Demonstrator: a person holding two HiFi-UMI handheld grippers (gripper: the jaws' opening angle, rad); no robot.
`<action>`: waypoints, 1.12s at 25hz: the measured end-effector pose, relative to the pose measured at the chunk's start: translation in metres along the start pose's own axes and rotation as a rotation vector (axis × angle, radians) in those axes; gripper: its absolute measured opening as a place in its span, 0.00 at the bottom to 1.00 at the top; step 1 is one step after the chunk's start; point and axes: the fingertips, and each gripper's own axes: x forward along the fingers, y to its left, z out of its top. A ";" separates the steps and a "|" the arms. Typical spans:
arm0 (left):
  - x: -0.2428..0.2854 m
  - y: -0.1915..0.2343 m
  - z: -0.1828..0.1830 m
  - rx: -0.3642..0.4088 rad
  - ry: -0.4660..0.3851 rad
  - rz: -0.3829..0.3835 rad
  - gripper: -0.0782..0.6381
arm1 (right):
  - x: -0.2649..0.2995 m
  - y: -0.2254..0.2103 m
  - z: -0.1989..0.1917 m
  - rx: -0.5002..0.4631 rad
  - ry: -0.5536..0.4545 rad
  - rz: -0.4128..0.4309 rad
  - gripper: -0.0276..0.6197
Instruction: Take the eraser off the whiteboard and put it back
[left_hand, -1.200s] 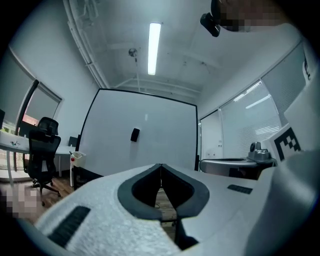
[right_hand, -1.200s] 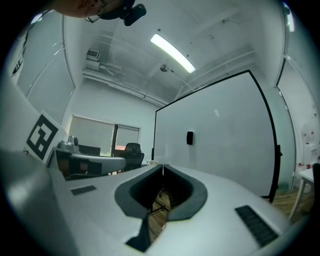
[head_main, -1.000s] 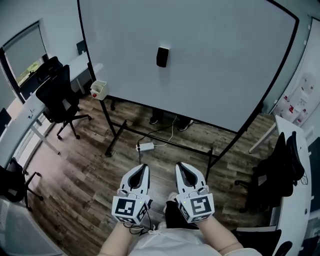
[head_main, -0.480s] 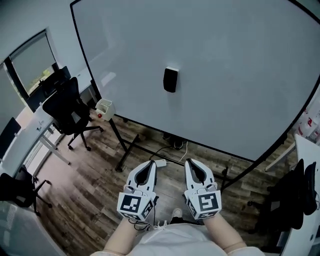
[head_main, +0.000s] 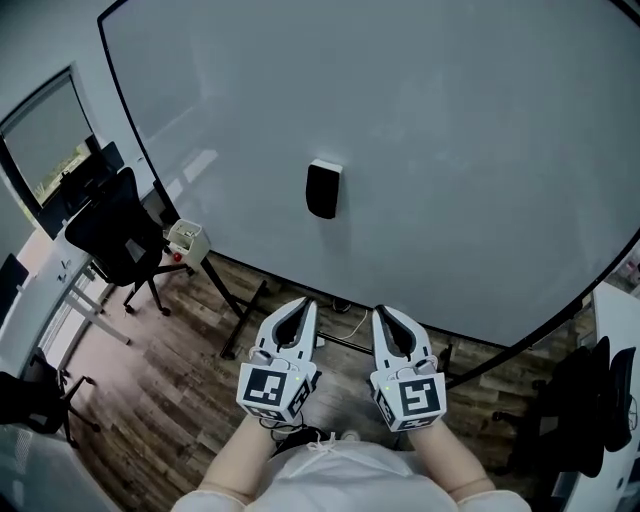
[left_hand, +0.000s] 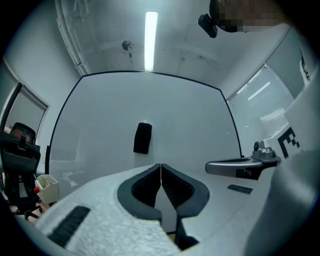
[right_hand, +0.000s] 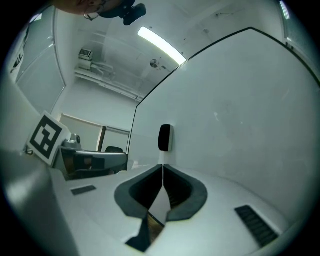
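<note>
Facing the whiteboard (head_main: 450, 150), we hold the left gripper (head_main: 299, 306) and right gripper (head_main: 386, 313) closed and empty, the eraser (head_main: 322, 189) stuck on it well ahead. Arriving with jaws unopened, we'd likely knock it loose.

We look along our left gripper (left_hand: 161, 167): its jaws are pressed together, with nothing between them. Just above the tips, the dark eraser (left_hand: 142, 138) sits upright on the whiteboard (left_hand: 195, 120), well clear of us. A ceiling light strip (left_hand: 150, 35) glows over the board's top edge. To our right juts a grey lever (left_hand: 234, 166), and low on the left is a small pale box (left_hand: 48, 183).
</note>
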 end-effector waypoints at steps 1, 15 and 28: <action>0.008 0.004 0.003 0.001 -0.009 0.002 0.13 | 0.004 -0.003 0.001 -0.002 0.002 -0.008 0.09; 0.117 0.052 0.059 0.121 -0.026 -0.032 0.51 | 0.041 -0.025 0.023 -0.036 -0.015 -0.171 0.09; 0.176 0.053 0.073 0.096 -0.016 -0.067 0.54 | 0.057 -0.024 0.026 -0.079 0.004 -0.198 0.09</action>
